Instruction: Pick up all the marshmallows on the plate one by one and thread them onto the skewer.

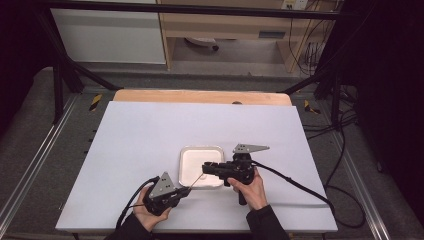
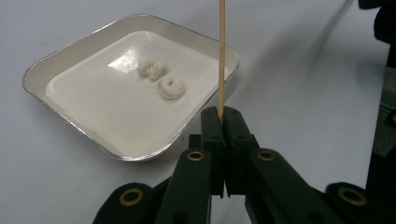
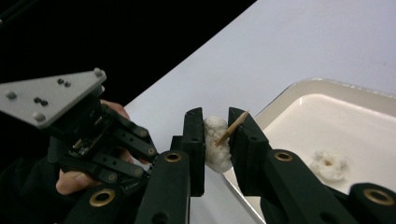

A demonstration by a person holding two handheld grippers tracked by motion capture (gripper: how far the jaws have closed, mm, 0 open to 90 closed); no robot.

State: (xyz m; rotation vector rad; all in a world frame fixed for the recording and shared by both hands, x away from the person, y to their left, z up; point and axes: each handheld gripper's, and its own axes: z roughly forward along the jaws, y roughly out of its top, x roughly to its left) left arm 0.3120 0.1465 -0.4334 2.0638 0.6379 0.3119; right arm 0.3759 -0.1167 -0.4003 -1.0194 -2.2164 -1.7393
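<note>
Popcorn [image 3: 217, 142] sits pinched between the jaws of the right gripper [image 3: 217, 140], just beside the edge of the tray [image 3: 299, 88]. The left gripper [image 2: 223, 126] has its jaws squeezed together on a thin wooden stick [image 2: 222, 56]. The stick's tip touches the popcorn. Two more pieces [image 2: 161, 79] lie in the tray. If the stick pushes in crooked, the soft piece may crumble or pop out of the jaws. The stick could also bend or snap.

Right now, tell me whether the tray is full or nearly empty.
Nearly empty. The left gripper view shows the tray holding just two white pieces on an otherwise bare bottom.
</note>
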